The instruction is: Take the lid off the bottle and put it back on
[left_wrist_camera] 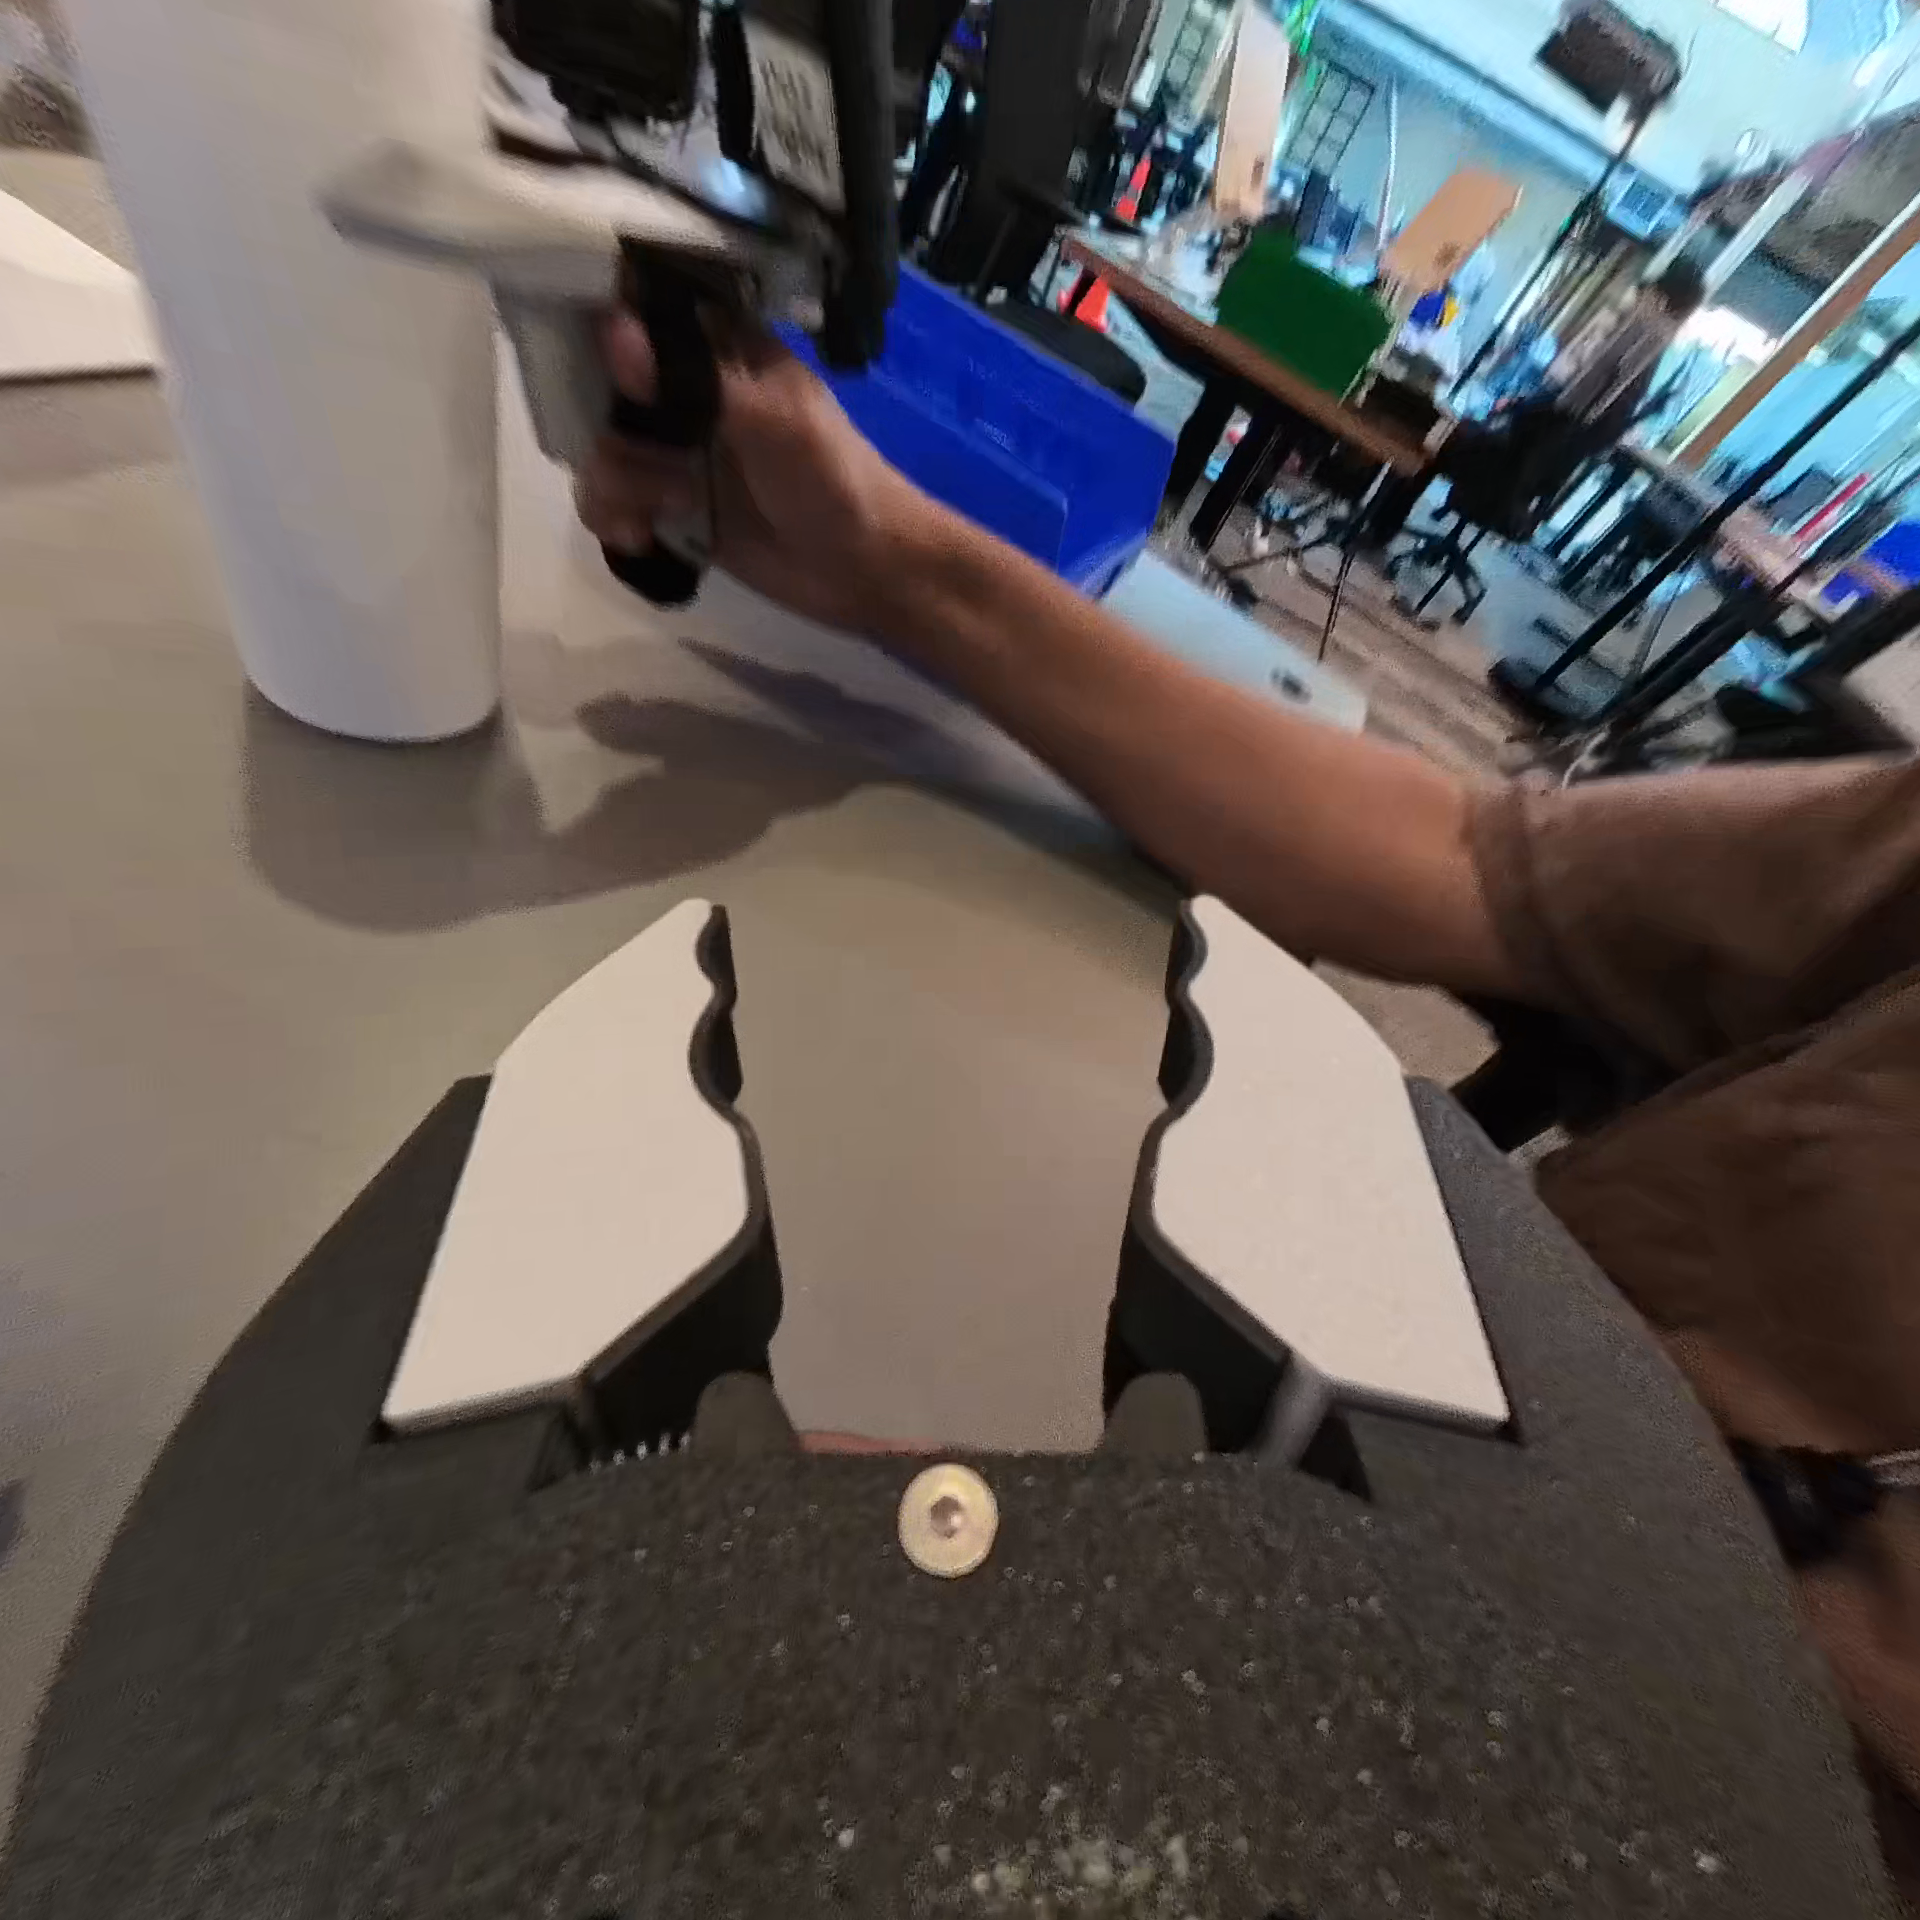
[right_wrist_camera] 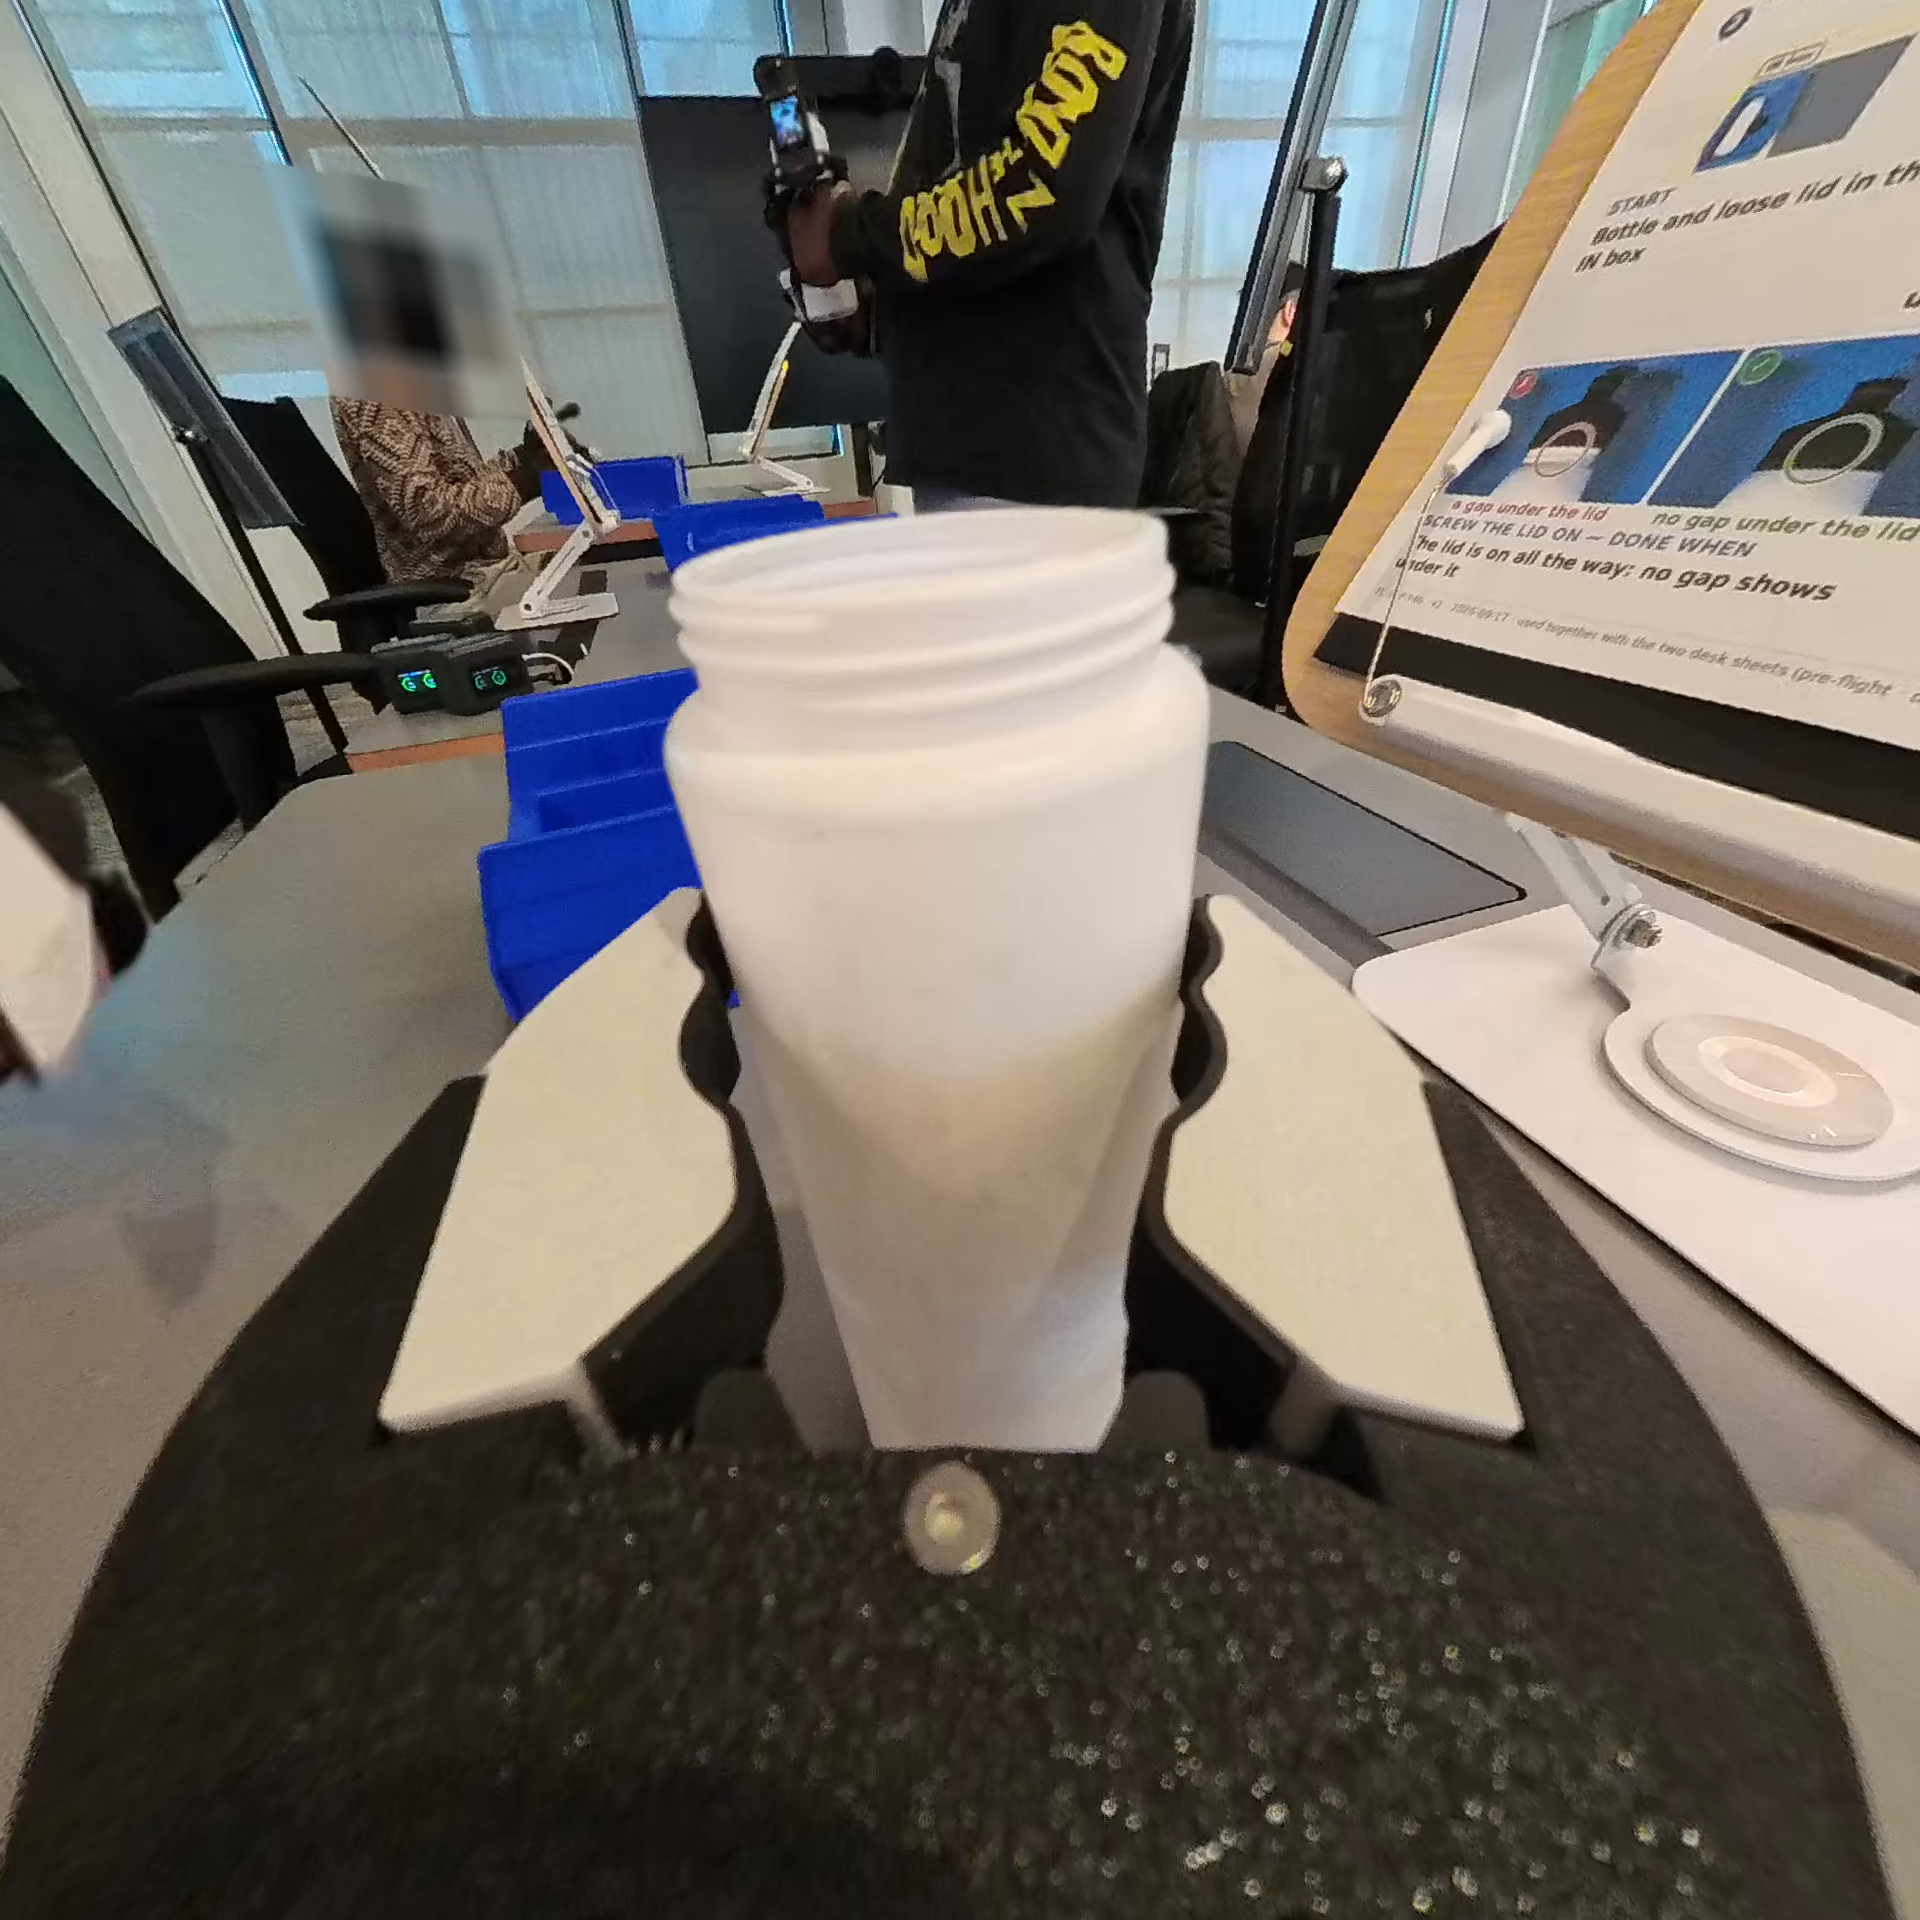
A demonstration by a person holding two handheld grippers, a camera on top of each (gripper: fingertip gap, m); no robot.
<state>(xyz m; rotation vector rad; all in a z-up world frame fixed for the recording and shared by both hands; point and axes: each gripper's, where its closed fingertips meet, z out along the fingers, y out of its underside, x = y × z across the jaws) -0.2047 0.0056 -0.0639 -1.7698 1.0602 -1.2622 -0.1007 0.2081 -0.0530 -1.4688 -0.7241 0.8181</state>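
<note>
Roughly halfway, judging by what shows:

- Grey desk (right_wrist_camera: 312, 935) carries everything; blue bins (right_wrist_camera: 582, 852) sit behind the bottle, and an instruction sheet on a stand (right_wrist_camera: 1662, 468) is off to the right.
- White plastic bottle (right_wrist_camera: 935, 935) stands upright w/ its threaded neck bare, so the lid is already off. No lid shows in either view, so I can't tell where it is. Left to do: find it, seat it, screw it down.
- Right gripper (right_wrist_camera: 951, 1039): fingers (right_wrist_camera: 582, 1143) closed around the bottle's lower body, black pads against both sides; looks like a firm hold.
- Left gripper (left_wrist_camera: 951, 1039): fingers (left_wrist_camera: 582, 1143) spread apart over bare desk, nothing between them.
- Left wrist view only: the person's hand (left_wrist_camera: 727, 468) on the right gripper's handle, forearm crossing the frame, and the bottle's base resting on the desk at far left, blurred.
- Right wrist view only: the open neck + threads, the pads meeting the bottle wall, other people at desks behind.
</note>
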